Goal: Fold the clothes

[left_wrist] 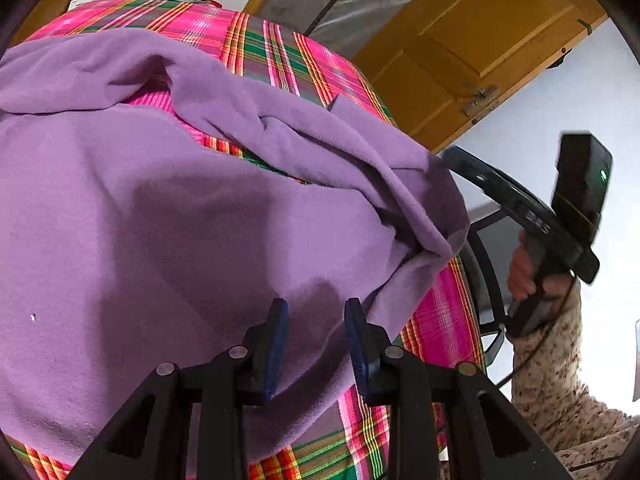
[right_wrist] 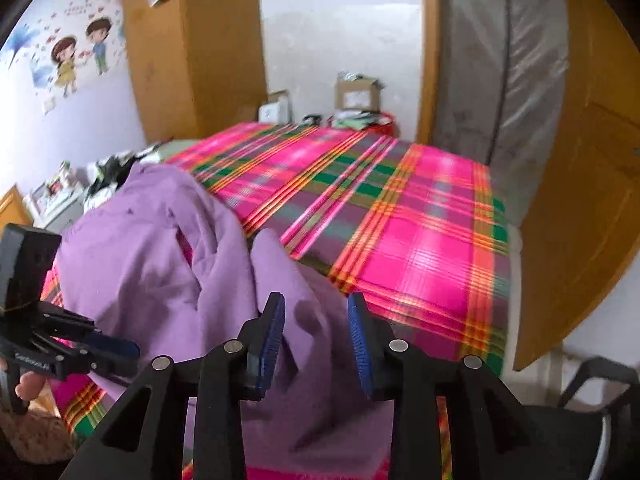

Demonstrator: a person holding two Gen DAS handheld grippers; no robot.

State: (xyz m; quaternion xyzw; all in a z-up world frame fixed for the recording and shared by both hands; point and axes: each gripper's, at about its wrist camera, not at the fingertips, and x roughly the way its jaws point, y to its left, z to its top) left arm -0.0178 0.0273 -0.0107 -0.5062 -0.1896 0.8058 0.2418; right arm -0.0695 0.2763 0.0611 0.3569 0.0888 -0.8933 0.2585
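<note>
Blue-padded fingers (left_wrist: 280,344) of the left gripper (left_wrist: 316,346) are seen spread apart over the purple garment (left_wrist: 160,208), with nothing pinched between them. The garment is spread in loose folds on the plaid bedcover (left_wrist: 280,52). Beyond the garment's right edge, a hand (left_wrist: 522,270) is seen gripping the other tool's handle.

From the right wrist, the right gripper (right_wrist: 316,340) is likewise seen spread, held above a bunched fold of the purple garment (right_wrist: 160,248) at the near end of the plaid bedcover (right_wrist: 420,232). Cardboard boxes (right_wrist: 358,94) are stacked past the bedcover's far end.
</note>
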